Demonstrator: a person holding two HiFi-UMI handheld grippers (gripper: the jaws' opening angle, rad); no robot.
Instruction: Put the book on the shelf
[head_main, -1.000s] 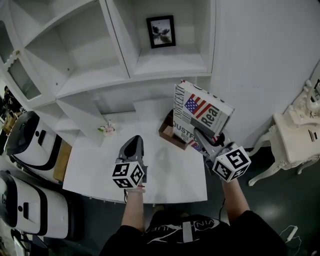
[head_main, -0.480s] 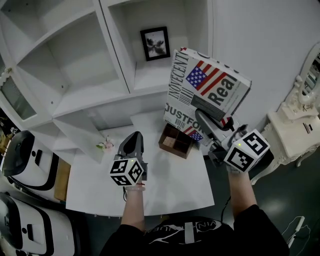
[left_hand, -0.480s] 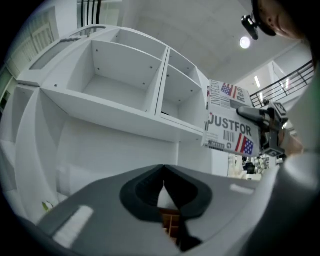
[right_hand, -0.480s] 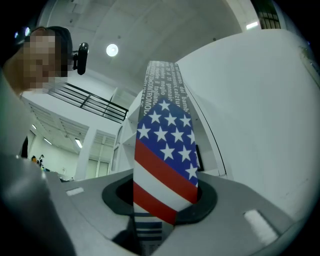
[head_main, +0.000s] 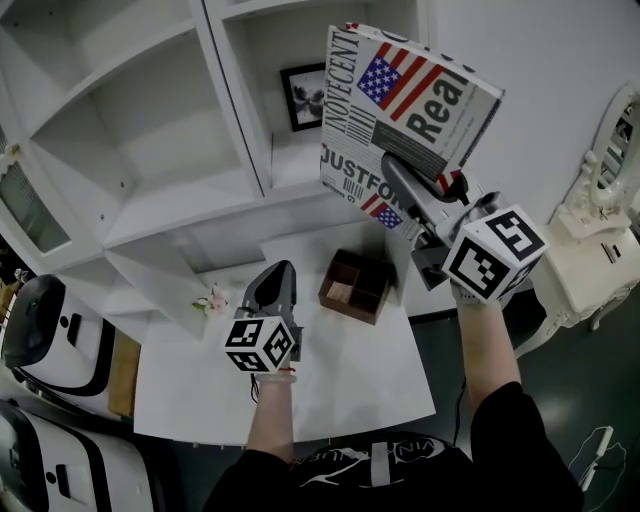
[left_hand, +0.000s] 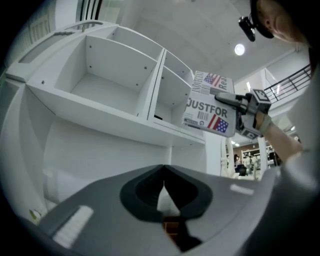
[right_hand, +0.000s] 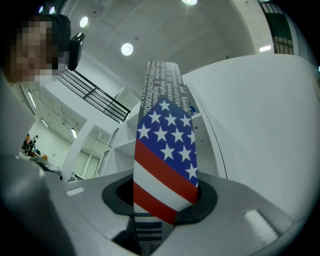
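Note:
The book (head_main: 400, 95), white with a stars-and-stripes flag and large black print, is held up in the air in front of the right-hand compartment of the white shelf unit (head_main: 230, 190). My right gripper (head_main: 405, 185) is shut on its lower edge. In the right gripper view the book's flag-printed spine (right_hand: 165, 165) stands upright between the jaws. The left gripper view shows the book (left_hand: 210, 107) level with the upper shelf board. My left gripper (head_main: 275, 285) hovers low over the white table (head_main: 330, 370), shut and empty, its tips (left_hand: 163, 167) touching.
A framed picture (head_main: 305, 95) stands at the back of the right shelf compartment, partly behind the book. A brown wooden divided box (head_main: 355, 285) and a small pink flower (head_main: 212, 298) sit on the table. An ornate white side table (head_main: 590, 270) is at right.
My right gripper has lifted the book from just above the brown box up and toward the right shelf compartment. The left gripper has hardly moved.

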